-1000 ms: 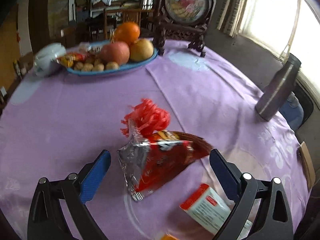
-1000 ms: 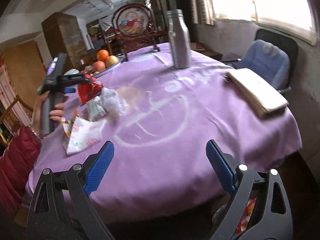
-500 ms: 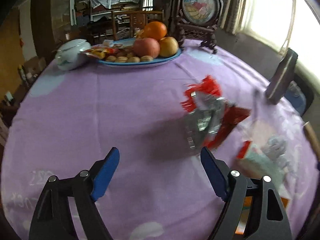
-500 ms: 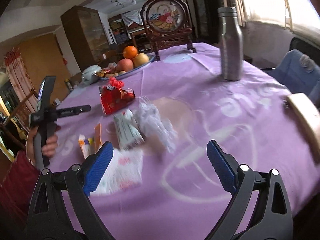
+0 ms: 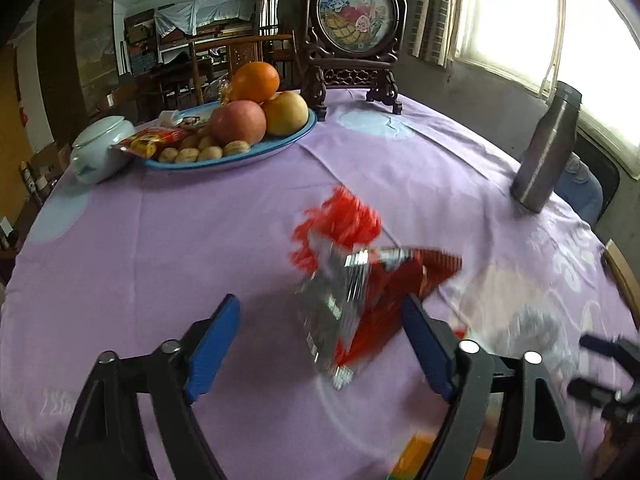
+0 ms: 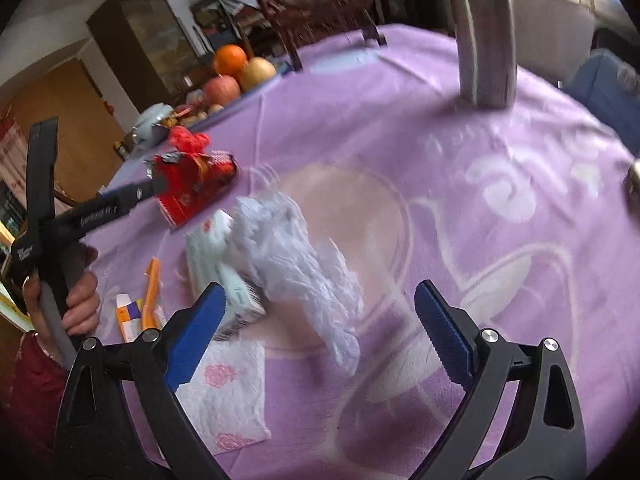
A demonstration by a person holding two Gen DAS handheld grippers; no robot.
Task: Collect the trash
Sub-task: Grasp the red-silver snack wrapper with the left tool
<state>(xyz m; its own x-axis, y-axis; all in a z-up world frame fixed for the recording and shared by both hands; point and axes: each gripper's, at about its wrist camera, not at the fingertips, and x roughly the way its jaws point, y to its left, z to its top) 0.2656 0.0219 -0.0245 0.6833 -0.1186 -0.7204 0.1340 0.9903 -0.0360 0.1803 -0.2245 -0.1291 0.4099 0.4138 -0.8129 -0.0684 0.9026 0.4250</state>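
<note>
Trash lies on the purple tablecloth (image 5: 168, 240). A red and silver snack wrapper (image 5: 360, 300) lies between the fingers of my open left gripper (image 5: 320, 344), toward the right one; it also shows in the right wrist view (image 6: 192, 188). A red shredded tuft (image 5: 340, 220) lies just behind it. My open right gripper (image 6: 316, 336) hovers over a crumpled white plastic bag (image 6: 296, 264). Beside the bag lie a small white box (image 6: 218, 264), a napkin with pink flowers (image 6: 224, 400) and an orange and white packet (image 6: 138, 312).
A blue plate of fruit and nuts (image 5: 232, 136), a pale lidded pot (image 5: 98, 152) and a framed round screen (image 5: 352, 32) stand at the back. A steel bottle (image 5: 548, 152) stands at the right. A blue chair (image 6: 600, 92) is beyond the table edge.
My left gripper has swung back toward the snack wrapper, which now sits between its fingers. My right gripper has moved in closer over the crumpled white bag.
</note>
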